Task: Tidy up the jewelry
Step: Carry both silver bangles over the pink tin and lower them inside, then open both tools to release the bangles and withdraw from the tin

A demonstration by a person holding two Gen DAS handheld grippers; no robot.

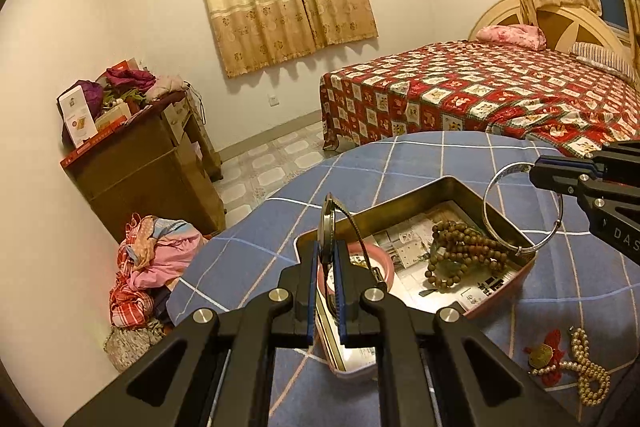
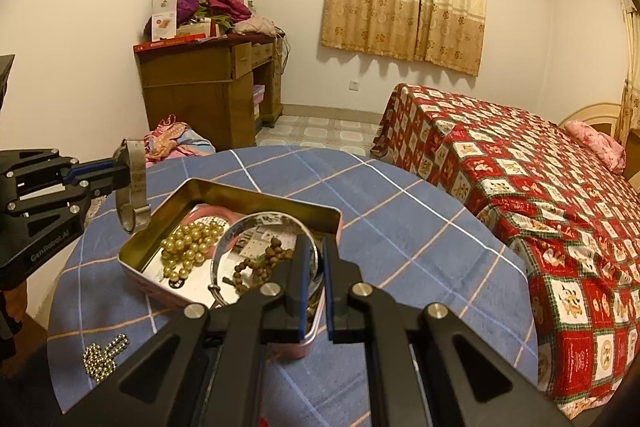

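Observation:
A pink metal tin (image 1: 502,223) (image 2: 264,193) stands open on the blue checked tablecloth. It holds brown wooden beads (image 1: 464,251) (image 2: 264,261), a pink bangle (image 1: 380,263) (image 2: 210,213) and gold pearls (image 2: 192,247). My left gripper (image 1: 329,259) (image 2: 120,177) is shut on a watch (image 1: 330,227) (image 2: 134,183) and holds it above the tin's near-left edge. My right gripper (image 2: 316,267) (image 1: 538,173) is shut on a silver bangle (image 1: 520,211) (image 2: 228,251) that hangs over the tin's right side.
A pearl necklace with a red charm (image 1: 572,363) lies on the cloth (image 1: 400,163) right of the tin. A gold bead chain (image 2: 105,357) lies at the table's near-left. Beyond the round table stand a bed (image 2: 540,167), a wooden desk (image 2: 208,83) and a clothes pile (image 1: 152,267).

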